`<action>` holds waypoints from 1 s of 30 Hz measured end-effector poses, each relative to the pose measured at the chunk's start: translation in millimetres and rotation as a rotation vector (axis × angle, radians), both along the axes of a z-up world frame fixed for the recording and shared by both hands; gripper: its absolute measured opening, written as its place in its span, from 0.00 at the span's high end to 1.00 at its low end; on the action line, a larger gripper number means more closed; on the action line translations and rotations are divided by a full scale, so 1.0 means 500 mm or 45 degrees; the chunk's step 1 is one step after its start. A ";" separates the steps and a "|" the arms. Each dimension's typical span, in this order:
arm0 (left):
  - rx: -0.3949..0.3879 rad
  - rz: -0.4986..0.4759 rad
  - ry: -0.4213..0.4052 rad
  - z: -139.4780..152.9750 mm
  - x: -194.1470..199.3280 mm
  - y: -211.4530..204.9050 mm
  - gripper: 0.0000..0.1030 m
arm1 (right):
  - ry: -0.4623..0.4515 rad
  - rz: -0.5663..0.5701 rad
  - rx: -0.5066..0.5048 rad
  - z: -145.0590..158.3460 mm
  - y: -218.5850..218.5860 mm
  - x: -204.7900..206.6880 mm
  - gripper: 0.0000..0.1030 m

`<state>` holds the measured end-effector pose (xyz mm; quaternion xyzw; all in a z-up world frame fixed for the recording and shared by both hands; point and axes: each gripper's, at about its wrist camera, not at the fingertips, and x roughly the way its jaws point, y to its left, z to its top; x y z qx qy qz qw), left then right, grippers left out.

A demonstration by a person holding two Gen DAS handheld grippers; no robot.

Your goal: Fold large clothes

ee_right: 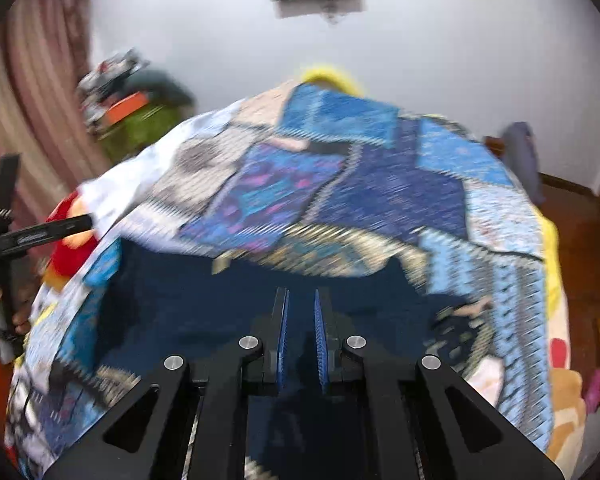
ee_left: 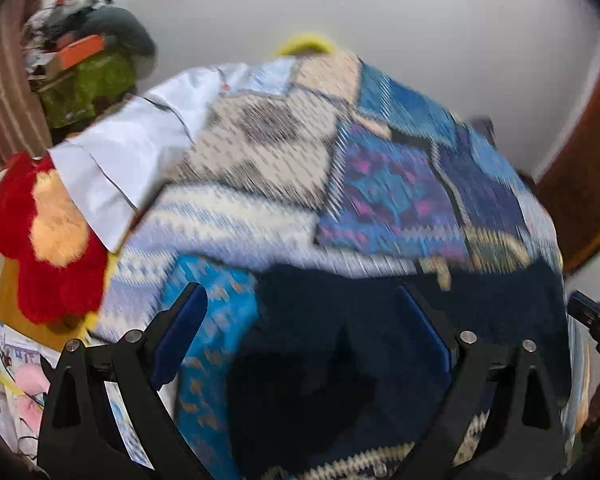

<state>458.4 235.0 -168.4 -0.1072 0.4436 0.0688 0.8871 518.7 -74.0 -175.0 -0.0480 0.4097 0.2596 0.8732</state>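
Note:
A large patchwork cloth (ee_left: 340, 184) in blue, purple and cream lies spread over a bed, with a dark navy part (ee_left: 340, 340) nearest me. It fills the right wrist view too (ee_right: 340, 200). My left gripper (ee_left: 300, 300) is open wide above the navy part, holding nothing. My right gripper (ee_right: 301, 300) has its blue pads close together with a narrow gap, above the navy area (ee_right: 180, 300); no cloth shows between them. The left gripper also shows at the left edge of the right wrist view (ee_right: 40, 232). Both views are motion-blurred.
A white garment (ee_left: 120, 160) lies at the cloth's left edge beside a red and tan plush blanket (ee_left: 48, 240). A pile of clutter on a green cover (ee_left: 84, 72) stands at the back left. A white wall (ee_left: 420, 40) is behind, wood furniture (ee_left: 580, 180) at right.

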 end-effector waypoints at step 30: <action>0.182 -0.101 0.200 -0.233 -0.125 -0.124 0.00 | -0.113 0.127 -0.566 -0.166 -0.019 -0.182 0.93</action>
